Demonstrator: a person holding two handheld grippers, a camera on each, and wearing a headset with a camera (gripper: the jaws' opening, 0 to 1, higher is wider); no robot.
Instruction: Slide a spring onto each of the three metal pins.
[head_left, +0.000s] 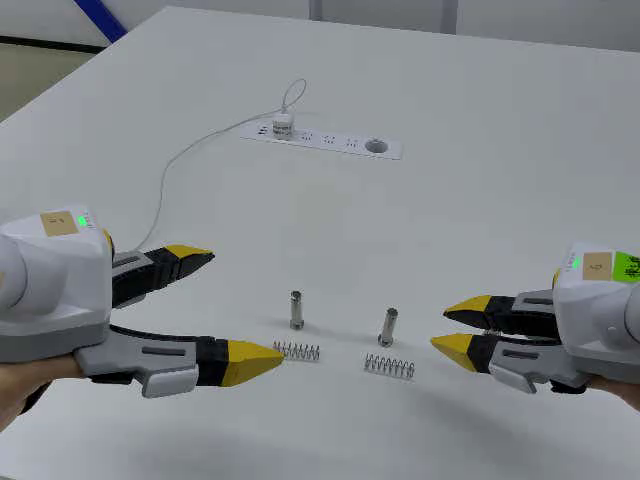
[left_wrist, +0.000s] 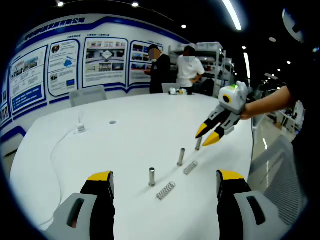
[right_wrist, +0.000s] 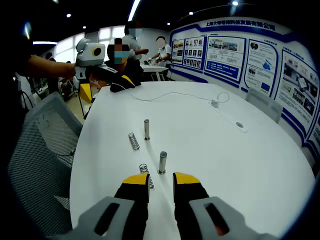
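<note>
Nearest to us, the left hand-held gripper is hovering low over the white counter with its yellow-tipped jaws standing wide apart and gripping nothing. Across from it, the right hand-held gripper is pointing inward, its jaws only narrowly apart and also gripping nothing.

Between the two we are seeing two short grey metal pins standing upright and bare. The left pin is standing well apart from the right pin. Each one is showing a slightly wider cap at its top. Two small coiled wire springs are lying on their sides on the counter. The left spring is lying just in front of the left pin, close to the left hand-held gripper's lower tip. The right spring is lying just in front of the right pin.

From the left gripper view we are making out what looks like a third pin, just beside the right hand-held gripper's tips.

Farther back, a white cable is running to a socket panel set in the counter.
</note>
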